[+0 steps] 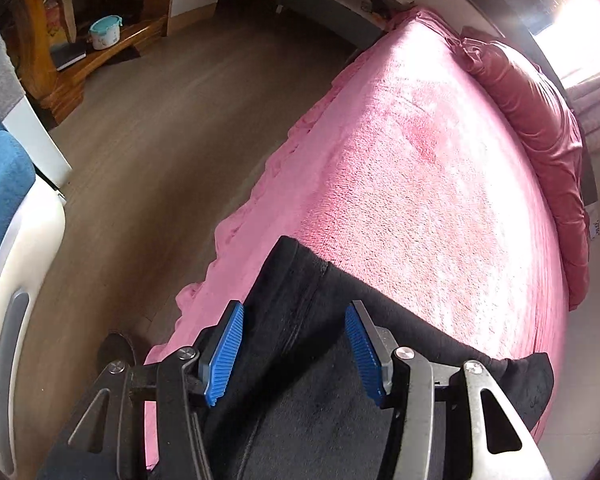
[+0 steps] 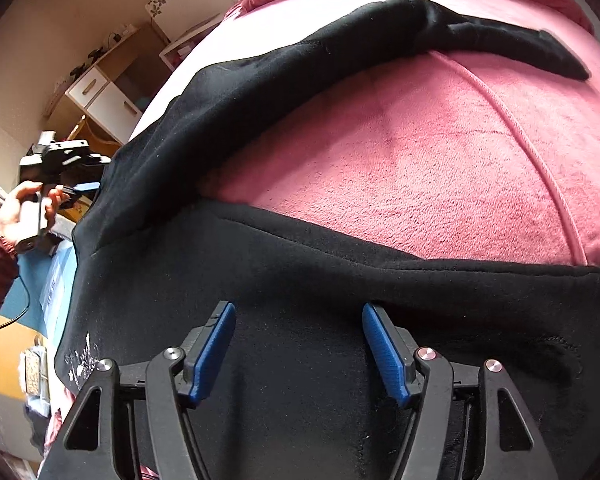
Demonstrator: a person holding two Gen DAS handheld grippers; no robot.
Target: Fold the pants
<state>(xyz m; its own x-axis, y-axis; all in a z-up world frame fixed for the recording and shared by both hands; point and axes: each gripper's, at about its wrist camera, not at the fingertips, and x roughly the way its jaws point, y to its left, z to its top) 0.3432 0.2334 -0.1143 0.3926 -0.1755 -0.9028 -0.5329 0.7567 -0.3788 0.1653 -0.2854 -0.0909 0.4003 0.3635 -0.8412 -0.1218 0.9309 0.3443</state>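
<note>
Both tools (image 1: 294,350) (image 2: 298,350) open over black pants (image 2: 300,272), legs splayed, on pink bed (image 2: 420,168).

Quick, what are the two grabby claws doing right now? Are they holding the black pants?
Left gripper: open, fingers apart above the black pants, holding nothing.
Right gripper: open over the pants, holding nothing.

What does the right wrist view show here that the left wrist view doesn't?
Only the right wrist view shows the far pant leg trailing across the bed, a white embroidered mark on the fabric, and the person's hand holding the left gripper. Only the left wrist view shows the wooden floor and a red pillow. Both show black pants on the pink blanket under open jaws.
</note>
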